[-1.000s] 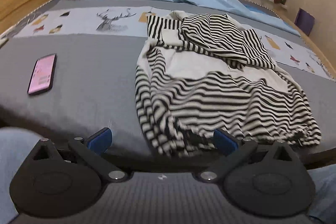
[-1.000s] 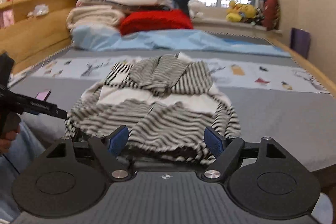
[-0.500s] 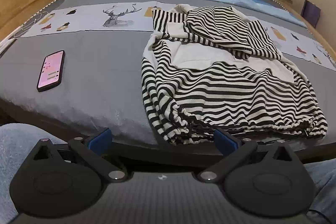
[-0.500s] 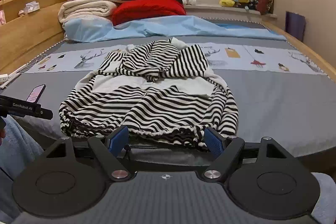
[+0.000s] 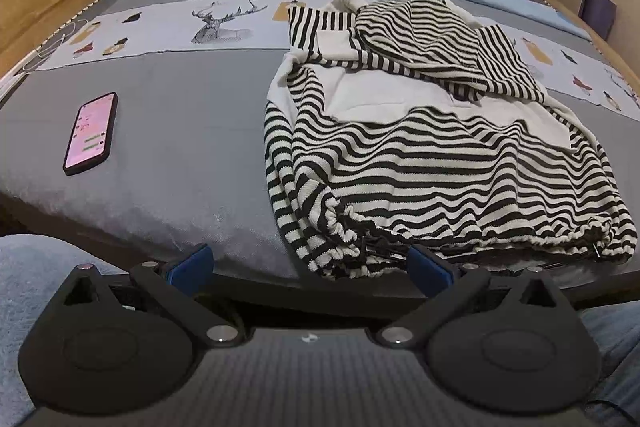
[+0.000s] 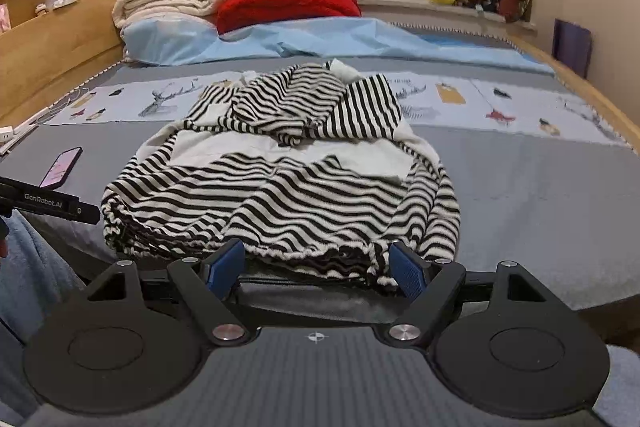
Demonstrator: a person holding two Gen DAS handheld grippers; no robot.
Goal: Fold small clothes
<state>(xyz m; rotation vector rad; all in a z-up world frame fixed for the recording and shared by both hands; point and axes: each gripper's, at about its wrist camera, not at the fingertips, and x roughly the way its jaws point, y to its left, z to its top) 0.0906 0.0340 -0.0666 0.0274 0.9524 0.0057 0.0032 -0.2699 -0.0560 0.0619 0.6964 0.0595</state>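
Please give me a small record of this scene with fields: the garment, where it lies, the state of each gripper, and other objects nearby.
garment: striped top, black and white, crumpled, drawstring hem toward the grippers
surface: bed with a grey cover
left gripper: open, at the hem's left corner, holding nothing
right gripper: open, at the hem, holding nothing
nearby: phone, screen lit, left of the garment
far end: red pillow, folded blankets

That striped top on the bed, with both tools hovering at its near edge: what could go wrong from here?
The striped top lies in bunched layers at its gathered hem, so the open right tool might pinch only some layers and fold it crooked. The open left tool could snag the drawstring there. The phone lies beside the top; a swung sleeve may knock it.
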